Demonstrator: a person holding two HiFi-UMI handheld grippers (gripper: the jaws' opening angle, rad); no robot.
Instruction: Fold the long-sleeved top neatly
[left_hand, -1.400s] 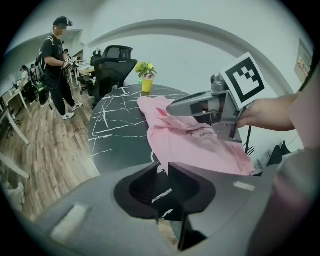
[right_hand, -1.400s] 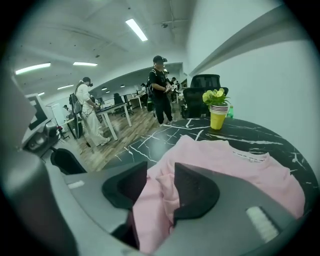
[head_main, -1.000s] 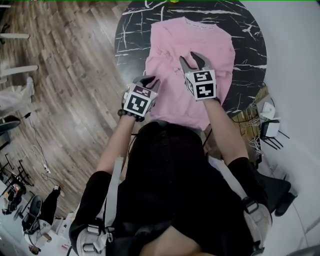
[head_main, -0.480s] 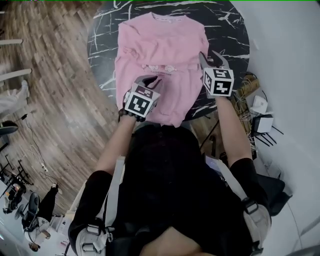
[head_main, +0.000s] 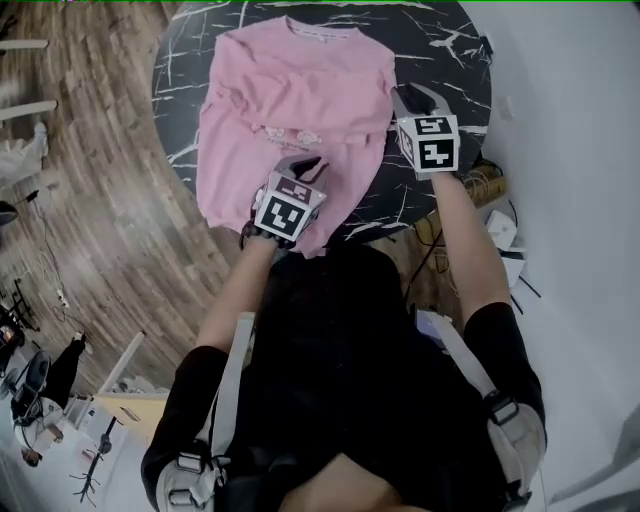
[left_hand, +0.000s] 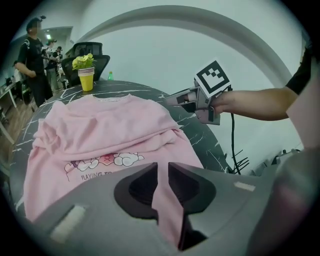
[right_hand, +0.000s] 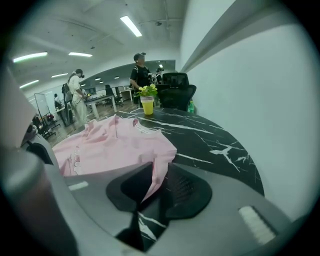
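1. The left gripper (head_main: 303, 166) (left_hand: 162, 167) is clamped on the pink long-sleeved top (head_main: 290, 90) (left_hand: 100, 135). A strip of the cloth runs down between its pads, which press on it from both sides.
2. The jaws of the right gripper (head_main: 415, 97) (right_hand: 161, 167) have just been closing, and they now pinch the same top (right_hand: 110, 145) at its side edge. The cloth fills the gap at the tips and tapers to a point further back between the jaws.
3. The top lies spread on the round black marbled table (head_main: 440, 40) (left_hand: 200, 135) (right_hand: 210, 140), ahead of both grippers. Its neckline is at the end farthest from them, and its near edge reaches the table's rim under the left gripper.
4. A cloud print (left_hand: 105, 161) (head_main: 290, 135) on the top sits just ahead of the left gripper's jaws and slightly to their left.
5. From the left gripper, the right gripper (left_hand: 172, 100) is ahead and to the right. It is at the top's right edge, with the person's forearm (left_hand: 260, 102) behind it.
6. A yellow cup (left_hand: 86, 80) (right_hand: 147, 105) holding a green plant stands at the far side of the table, beyond the neckline and well apart from both grippers.
7. Right of the right gripper is bare table and then a white wall (right_hand: 250, 90). Left of the left gripper, beyond the table's rim, is a wooden floor (head_main: 100, 200).
8. People (right_hand: 140, 75) stand far ahead of the grippers, beyond the table.
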